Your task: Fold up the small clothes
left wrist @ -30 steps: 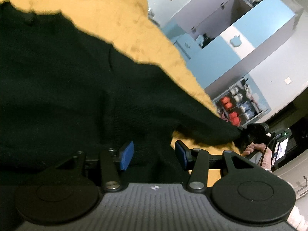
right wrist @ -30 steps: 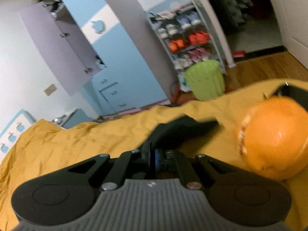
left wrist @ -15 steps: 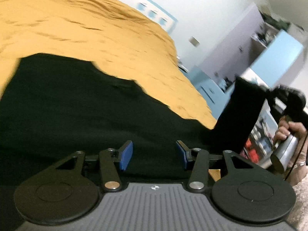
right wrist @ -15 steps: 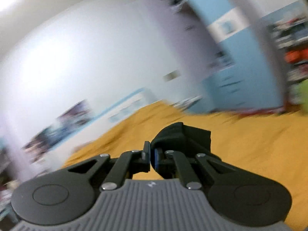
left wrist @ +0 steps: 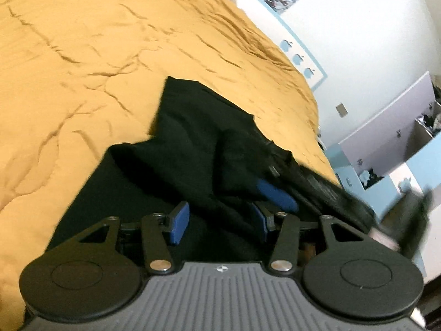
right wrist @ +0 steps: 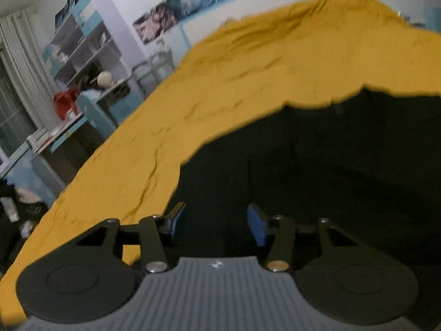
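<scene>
A black knitted garment (left wrist: 154, 182) lies on a yellow bedspread (left wrist: 82, 55), with one sleeve (left wrist: 198, 115) laid back across its body. My left gripper (left wrist: 219, 220) hovers open just above the cloth, pinching nothing. One of the right gripper's blue pads (left wrist: 275, 194) shows close to the right, resting against the folded sleeve. In the right wrist view the right gripper (right wrist: 215, 223) is over the black garment (right wrist: 330, 165); its jaws are opening and no cloth is between them. The bedspread (right wrist: 248, 82) stretches beyond.
The bed's edge runs down the left of the right wrist view, with a desk (right wrist: 69, 121) and open shelves (right wrist: 82, 49) past it. A lilac and blue cupboard (left wrist: 399, 143) stands beyond the bed's far right corner. Wide bare bedspread lies to the garment's left.
The right gripper swung the sleeve it held across onto the garment's body and let it go; its jaws now stand apart. The left gripper moved sideways along the garment, still open.
</scene>
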`<action>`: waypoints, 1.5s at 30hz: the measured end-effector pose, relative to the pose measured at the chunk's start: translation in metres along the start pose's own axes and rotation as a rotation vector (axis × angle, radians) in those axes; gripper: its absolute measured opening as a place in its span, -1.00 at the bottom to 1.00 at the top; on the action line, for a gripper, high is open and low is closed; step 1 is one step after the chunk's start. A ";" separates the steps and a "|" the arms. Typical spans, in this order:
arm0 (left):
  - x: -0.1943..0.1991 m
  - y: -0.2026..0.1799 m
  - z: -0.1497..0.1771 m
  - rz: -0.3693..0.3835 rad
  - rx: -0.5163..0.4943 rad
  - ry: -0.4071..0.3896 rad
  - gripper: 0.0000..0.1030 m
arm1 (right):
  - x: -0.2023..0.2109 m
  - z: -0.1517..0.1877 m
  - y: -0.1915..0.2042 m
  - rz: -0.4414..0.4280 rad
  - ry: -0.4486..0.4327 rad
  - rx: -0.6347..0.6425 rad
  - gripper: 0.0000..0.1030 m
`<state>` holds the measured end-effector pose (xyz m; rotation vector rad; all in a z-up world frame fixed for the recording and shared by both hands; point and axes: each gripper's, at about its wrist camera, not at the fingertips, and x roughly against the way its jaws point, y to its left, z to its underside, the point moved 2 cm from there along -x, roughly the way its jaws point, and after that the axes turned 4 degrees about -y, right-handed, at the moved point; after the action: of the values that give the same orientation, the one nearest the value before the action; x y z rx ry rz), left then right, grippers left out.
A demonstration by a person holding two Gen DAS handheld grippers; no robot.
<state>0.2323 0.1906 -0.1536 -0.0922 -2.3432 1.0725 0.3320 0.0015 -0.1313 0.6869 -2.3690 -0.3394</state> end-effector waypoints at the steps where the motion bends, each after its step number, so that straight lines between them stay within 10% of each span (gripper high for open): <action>1: -0.002 0.001 -0.001 -0.001 0.006 -0.002 0.10 | 0.012 -0.001 -0.007 -0.007 -0.003 -0.001 -0.03; 9: -0.036 -0.020 -0.008 -0.038 -0.110 -0.018 0.10 | 0.128 -0.037 -0.121 0.179 -0.152 -0.119 0.21; 18: -0.094 -0.111 0.036 -0.204 -0.857 -0.026 0.10 | 0.172 -0.013 -0.202 0.279 -0.141 -0.276 0.24; 27: -0.138 -0.125 0.076 -0.266 -1.184 0.037 0.10 | 0.149 -0.017 -0.198 0.244 -0.132 -0.274 0.24; 30: -0.145 -0.124 0.074 -0.241 -1.150 0.061 -0.24 | 0.146 -0.017 -0.202 0.242 -0.124 -0.294 0.24; 32: -0.141 -0.123 0.070 -0.220 -1.098 0.056 -0.87 | 0.146 -0.016 -0.204 0.250 -0.118 -0.304 0.24; 39: -0.067 -0.096 0.015 -0.197 -0.662 -0.205 -0.92 | 0.154 -0.016 -0.212 0.277 -0.119 -0.320 0.24; 45: -0.050 -0.011 -0.013 -0.295 -0.266 -0.174 -0.92 | 0.163 -0.007 -0.222 0.290 -0.119 -0.401 0.24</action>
<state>0.2828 0.1784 -0.1616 0.2503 -2.5437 0.6460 0.3159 -0.2736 -0.1315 0.1372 -2.3651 -0.7154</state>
